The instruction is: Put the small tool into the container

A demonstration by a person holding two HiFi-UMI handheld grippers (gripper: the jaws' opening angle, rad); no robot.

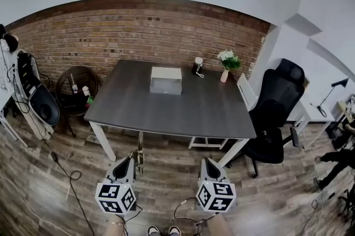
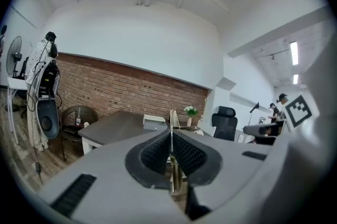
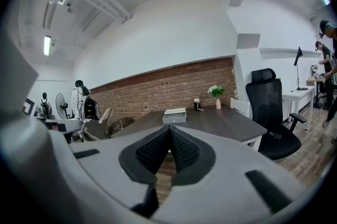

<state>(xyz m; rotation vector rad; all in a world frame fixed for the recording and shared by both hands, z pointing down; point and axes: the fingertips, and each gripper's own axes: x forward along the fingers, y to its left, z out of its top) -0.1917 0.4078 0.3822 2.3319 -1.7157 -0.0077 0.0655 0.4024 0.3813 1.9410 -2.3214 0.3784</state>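
Right, the small tool (image 2: 175,173) is in my left gripper (image 2: 171,133). It's a thin brass-coloured strip, and the two jaws are closed tight on it. It stands upright between the ribbed pads, with its top end poking out past the tips. From the head view, the small tool (image 1: 140,152) rises out of the left gripper (image 1: 133,160) over the wooden floor (image 1: 166,174), just short of the table's near edge. It isn't on the table (image 1: 138,110) at all.

The container (image 1: 166,80), a pale open box, sits up by the far edge of the table, roughly midway along it and well apart from the tool. My left gripper view has it just left of the tool's tip (image 2: 154,122), and the right gripper view shows it straight ahead (image 3: 175,115).

My right gripper (image 3: 169,136) has its jaws pressed together with nothing between them. It hangs beside the left one (image 1: 207,162), also short of the near edge.

Further out, a vase (image 1: 225,65) of white flowers stands toward the far right corner, with a small dark object (image 1: 198,66) just left of it. A black office chair (image 1: 274,113) stands off the right edge, and the brick wall (image 1: 111,35) runs behind the table.
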